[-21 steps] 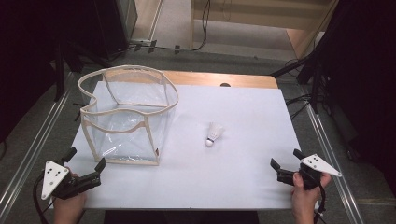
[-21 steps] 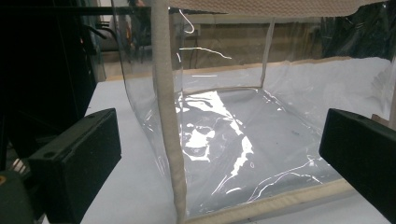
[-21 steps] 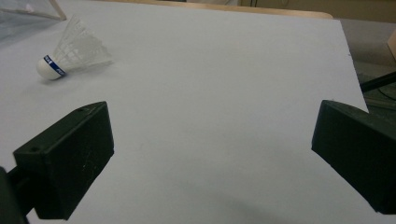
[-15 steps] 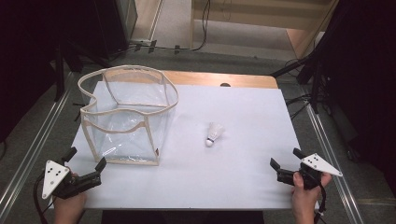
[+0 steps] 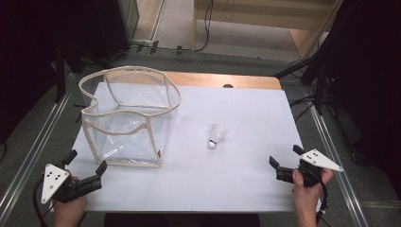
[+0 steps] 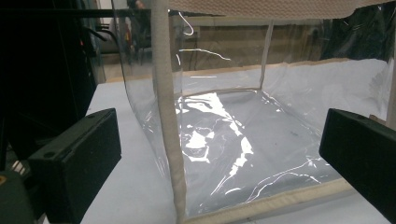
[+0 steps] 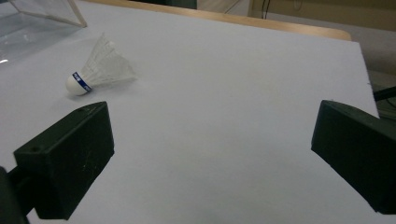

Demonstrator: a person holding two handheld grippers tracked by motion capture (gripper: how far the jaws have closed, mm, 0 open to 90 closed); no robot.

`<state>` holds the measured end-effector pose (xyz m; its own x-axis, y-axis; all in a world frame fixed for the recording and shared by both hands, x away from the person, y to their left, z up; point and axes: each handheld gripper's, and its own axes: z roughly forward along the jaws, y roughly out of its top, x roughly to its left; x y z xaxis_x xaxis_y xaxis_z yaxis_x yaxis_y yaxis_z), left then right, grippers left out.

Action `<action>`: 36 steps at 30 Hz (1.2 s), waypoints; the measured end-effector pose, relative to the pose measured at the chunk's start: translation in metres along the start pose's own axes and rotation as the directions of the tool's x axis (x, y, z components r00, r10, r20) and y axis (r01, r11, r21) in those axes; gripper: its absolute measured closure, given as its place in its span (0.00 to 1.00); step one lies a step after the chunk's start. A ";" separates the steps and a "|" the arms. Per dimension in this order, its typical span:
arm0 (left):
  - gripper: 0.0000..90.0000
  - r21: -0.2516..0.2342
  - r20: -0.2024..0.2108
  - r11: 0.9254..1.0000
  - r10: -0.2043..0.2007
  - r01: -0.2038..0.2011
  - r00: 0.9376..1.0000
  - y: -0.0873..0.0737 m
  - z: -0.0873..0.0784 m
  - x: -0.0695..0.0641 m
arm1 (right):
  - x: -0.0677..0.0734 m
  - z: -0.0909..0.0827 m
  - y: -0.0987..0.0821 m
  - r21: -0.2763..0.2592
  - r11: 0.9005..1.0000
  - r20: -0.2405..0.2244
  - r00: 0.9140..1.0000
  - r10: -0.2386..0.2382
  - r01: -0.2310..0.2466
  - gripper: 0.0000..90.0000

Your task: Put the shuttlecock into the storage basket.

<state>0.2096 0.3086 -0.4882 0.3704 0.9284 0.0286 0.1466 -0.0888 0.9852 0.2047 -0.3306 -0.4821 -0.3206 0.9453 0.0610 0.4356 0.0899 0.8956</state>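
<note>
A white shuttlecock (image 5: 217,135) (image 7: 98,70) with a blue band at its cork lies on its side on the white table (image 5: 236,189), right of the middle. A clear plastic bag-like box with beige trim (image 5: 127,118) (image 6: 243,140) stands open-topped at the left. My left gripper (image 5: 86,161) (image 6: 219,158) is held at the near left corner, open and empty, facing the box's near wall. At the near right edge my right gripper (image 5: 285,156) (image 7: 210,154) is open too, nothing between its jaws, with the shuttlecock ahead and to its left.
A wooden strip (image 5: 222,79) runs along the table's far edge. Metal rails (image 5: 42,142) flank both sides, with dark stands and cables (image 5: 307,101) on the floor beyond. Bare white surface lies between the box, the shuttlecock and both grippers.
</note>
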 end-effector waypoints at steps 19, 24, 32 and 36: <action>0.00 0.002 -0.002 1.000 0.006 -0.006 1.000 0.000 0.002 -0.001 | 0.040 0.040 0.035 0.056 0.995 -0.117 0.990 -0.080 0.087 0.25; 0.00 0.002 -0.001 1.000 0.009 -0.009 1.000 0.000 0.002 -0.001 | 0.052 0.051 0.043 0.064 0.992 -0.130 0.986 -0.102 0.111 0.64; 0.00 0.002 -0.001 1.000 0.012 -0.012 1.000 0.000 0.002 -0.002 | 0.061 0.070 0.052 0.154 0.976 -0.193 0.973 -0.126 0.157 0.92; 0.00 0.001 -0.001 1.000 0.011 -0.011 1.000 0.000 0.002 -0.002 | 0.063 0.079 0.055 0.189 0.970 -0.202 0.973 -0.116 0.155 0.97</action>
<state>0.2107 0.3057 -0.4885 0.3712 0.9277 0.0400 0.1437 -0.1000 0.9846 0.2752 -0.2413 -0.4641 -0.5321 0.8455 0.0444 0.5318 0.2930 0.7945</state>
